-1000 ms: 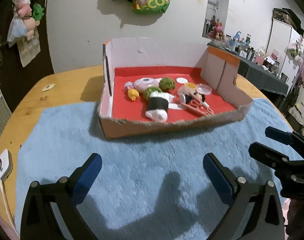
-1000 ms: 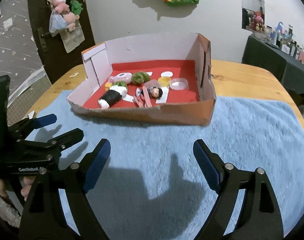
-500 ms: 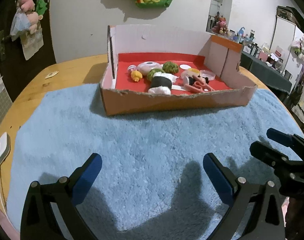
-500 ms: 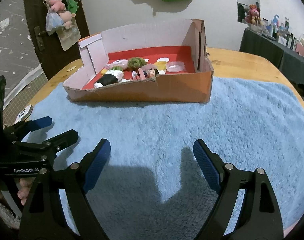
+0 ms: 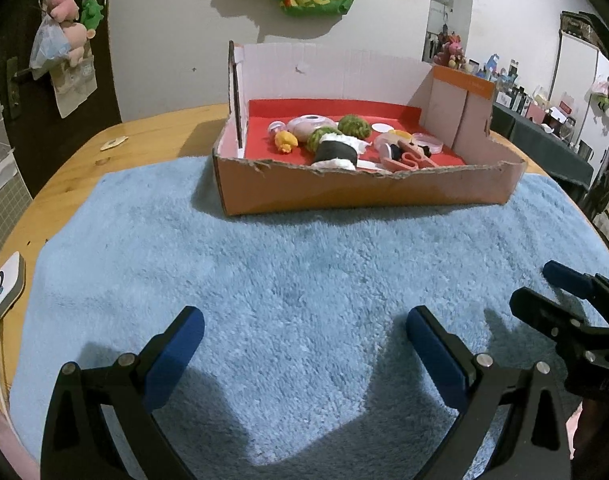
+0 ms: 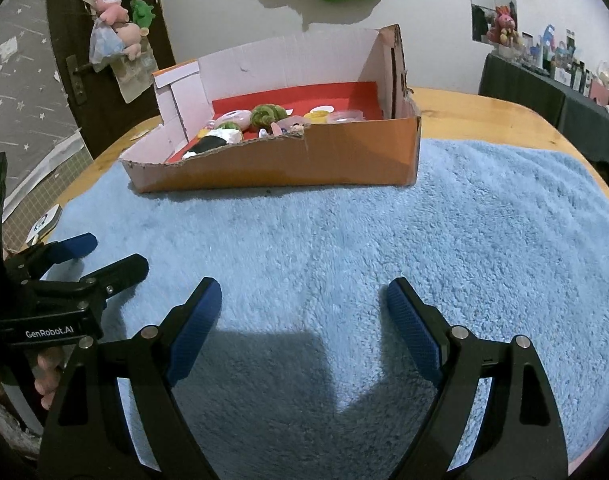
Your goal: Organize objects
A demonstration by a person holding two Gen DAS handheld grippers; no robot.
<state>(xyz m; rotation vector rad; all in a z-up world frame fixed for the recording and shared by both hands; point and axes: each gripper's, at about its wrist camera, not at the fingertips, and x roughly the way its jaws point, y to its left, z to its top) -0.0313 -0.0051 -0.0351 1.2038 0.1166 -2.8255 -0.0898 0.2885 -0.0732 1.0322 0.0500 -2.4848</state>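
An orange cardboard box (image 5: 364, 192) (image 6: 304, 164) with a red floor stands at the far side of a blue fluffy towel (image 5: 304, 300) (image 6: 444, 240). Inside lie several small things: a black-and-white roll (image 5: 336, 152), green balls (image 5: 354, 125) (image 6: 268, 114), pink scissors (image 5: 412, 159), a yellow toy (image 5: 285, 142), a clear lid (image 5: 426, 142). My left gripper (image 5: 302, 322) (image 6: 108, 252) hovers open low over the bare towel, nothing between its fingers. My right gripper (image 6: 304, 294) (image 5: 540, 286) is open beside it, also empty.
The towel covers a round wooden table (image 5: 156, 132) (image 6: 484, 120). A white device with a cable (image 5: 2, 292) lies at the table's left edge. A dark door with hanging plush toys (image 5: 70, 28) is behind left; a cluttered counter (image 5: 544, 124) is to the right.
Both grippers have sunk lower toward the towel, so the box now looks flatter and its front wall hides more of the contents. Both stayed open and empty.
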